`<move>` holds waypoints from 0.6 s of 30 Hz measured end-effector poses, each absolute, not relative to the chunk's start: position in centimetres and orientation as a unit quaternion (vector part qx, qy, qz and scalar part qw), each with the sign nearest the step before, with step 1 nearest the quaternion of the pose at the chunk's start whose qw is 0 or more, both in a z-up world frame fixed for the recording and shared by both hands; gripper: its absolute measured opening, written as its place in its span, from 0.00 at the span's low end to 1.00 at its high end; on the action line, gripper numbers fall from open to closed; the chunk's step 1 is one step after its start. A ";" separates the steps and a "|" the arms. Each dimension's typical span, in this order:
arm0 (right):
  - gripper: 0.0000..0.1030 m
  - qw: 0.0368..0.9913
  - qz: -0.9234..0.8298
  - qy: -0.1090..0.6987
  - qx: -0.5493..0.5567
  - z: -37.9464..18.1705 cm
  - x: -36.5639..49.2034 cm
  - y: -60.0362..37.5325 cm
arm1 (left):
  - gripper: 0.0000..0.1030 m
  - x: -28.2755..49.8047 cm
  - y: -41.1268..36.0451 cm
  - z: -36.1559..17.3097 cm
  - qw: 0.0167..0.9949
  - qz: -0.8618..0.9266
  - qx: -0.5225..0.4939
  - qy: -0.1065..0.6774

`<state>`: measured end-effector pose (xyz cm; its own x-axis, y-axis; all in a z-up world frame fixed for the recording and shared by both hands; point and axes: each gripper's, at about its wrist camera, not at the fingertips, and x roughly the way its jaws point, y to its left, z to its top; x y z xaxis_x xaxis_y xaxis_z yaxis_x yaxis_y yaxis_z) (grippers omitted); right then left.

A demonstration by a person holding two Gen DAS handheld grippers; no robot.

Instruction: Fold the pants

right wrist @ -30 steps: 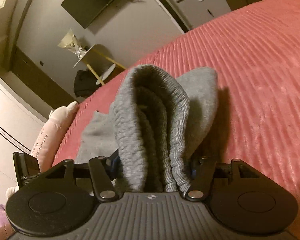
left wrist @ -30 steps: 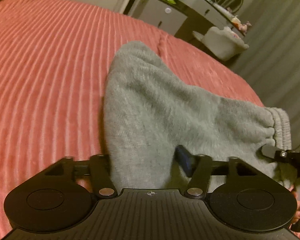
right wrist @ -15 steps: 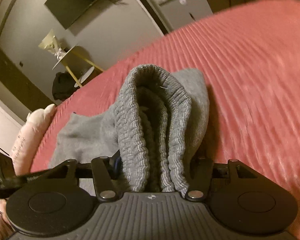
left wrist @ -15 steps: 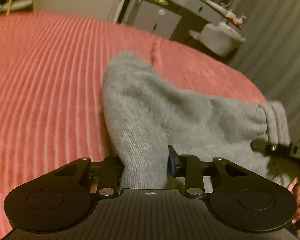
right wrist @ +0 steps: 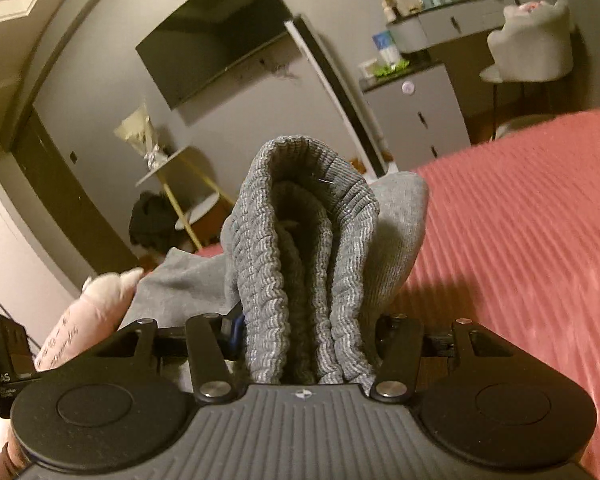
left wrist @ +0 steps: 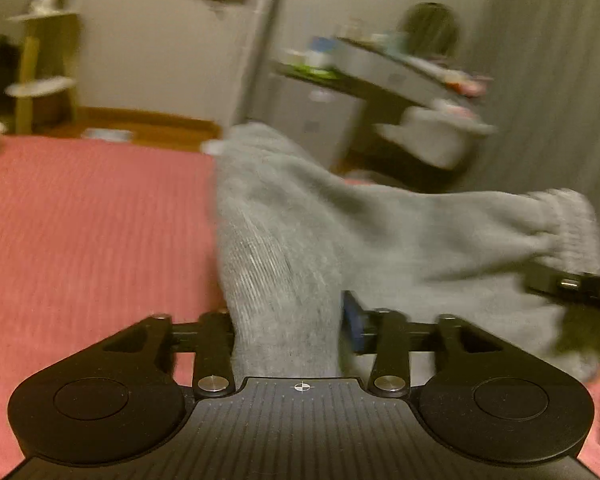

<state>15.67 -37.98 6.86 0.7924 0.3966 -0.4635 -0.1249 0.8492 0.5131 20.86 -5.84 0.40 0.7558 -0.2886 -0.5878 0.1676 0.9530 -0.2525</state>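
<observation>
Grey sweatpants (left wrist: pixel 380 224) are lifted above a red ribbed bedspread (left wrist: pixel 92 224). My left gripper (left wrist: pixel 288 320) is shut on a bunched fold of the grey fabric, which stretches right to the ribbed waistband (left wrist: pixel 572 216). My right gripper (right wrist: pixel 304 340) is shut on the doubled ribbed waistband (right wrist: pixel 304 240), which stands up between its jaws. The right gripper's body shows at the right edge of the left wrist view (left wrist: pixel 572 284). The left gripper's body shows at the left edge of the right wrist view (right wrist: pixel 4 360).
The bedspread (right wrist: pixel 520 240) spreads right. A pink plush pillow (right wrist: pixel 88 320) lies at the left. Beyond the bed stand a grey dresser (right wrist: pixel 416 116), a white chair (right wrist: pixel 532 48), a wall TV (right wrist: pixel 216 40) and a side stand (right wrist: pixel 172 184).
Both grippers have risen with the pants. The views now tilt up, showing more of the room and less bed. The left gripper's jaws have closed in further on the fabric.
</observation>
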 end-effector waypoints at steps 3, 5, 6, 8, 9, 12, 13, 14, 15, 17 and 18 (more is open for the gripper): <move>0.83 0.924 0.064 0.305 0.222 6.7 17.4 -38.7 | 0.72 20.5 -5.5 -0.1 0.942 -0.044 -0.080 0.322; 0.83 0.941 -0.001 0.278 0.193 6.6 16.5 -39.0 | 0.81 19.6 -5.7 -1.0 0.942 -0.044 -0.059 0.329; 0.83 0.947 -0.007 0.268 0.179 6.4 15.9 -39.0 | 0.82 19.1 -5.9 -1.5 0.941 -0.041 -0.048 0.332; 0.79 0.948 0.001 0.268 0.172 5.8 14.9 -38.8 | 0.83 17.7 -6.1 -3.0 0.939 -0.038 -0.026 0.340; 0.74 0.946 0.004 0.273 0.174 5.4 14.6 -38.4 | 0.84 17.1 -6.3 -3.8 0.937 -0.037 -0.018 0.346; 0.37 0.943 0.023 0.289 0.167 3.7 13.6 -36.5 | 0.86 15.4 -7.1 -5.7 0.928 -0.049 -0.003 0.369; 0.34 0.943 0.030 0.291 0.157 3.3 13.3 -35.5 | 0.87 14.9 -7.0 -6.2 0.926 -0.054 -0.001 0.372; 0.33 0.945 0.037 0.289 0.147 3.2 13.0 -34.7 | 0.88 14.5 -7.1 -6.4 0.927 -0.056 0.002 0.372; 0.33 0.947 0.044 0.286 0.138 3.0 12.6 -33.8 | 0.88 14.2 -7.2 -6.5 0.927 -0.056 0.008 0.370; 0.33 0.948 0.061 0.290 0.118 2.5 12.8 -32.2 | 0.91 14.0 -7.6 -6.8 0.925 -0.055 0.024 0.375; 0.33 0.946 0.066 0.297 0.111 2.3 12.6 -31.7 | 0.91 14.0 -7.4 -7.0 0.924 -0.054 0.029 0.378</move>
<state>12.60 -31.70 2.30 0.8147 0.1904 -0.5477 -0.0588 0.9668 0.2485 14.01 -7.38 -6.97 0.7083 -0.0776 -0.7017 0.1210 0.9926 0.0124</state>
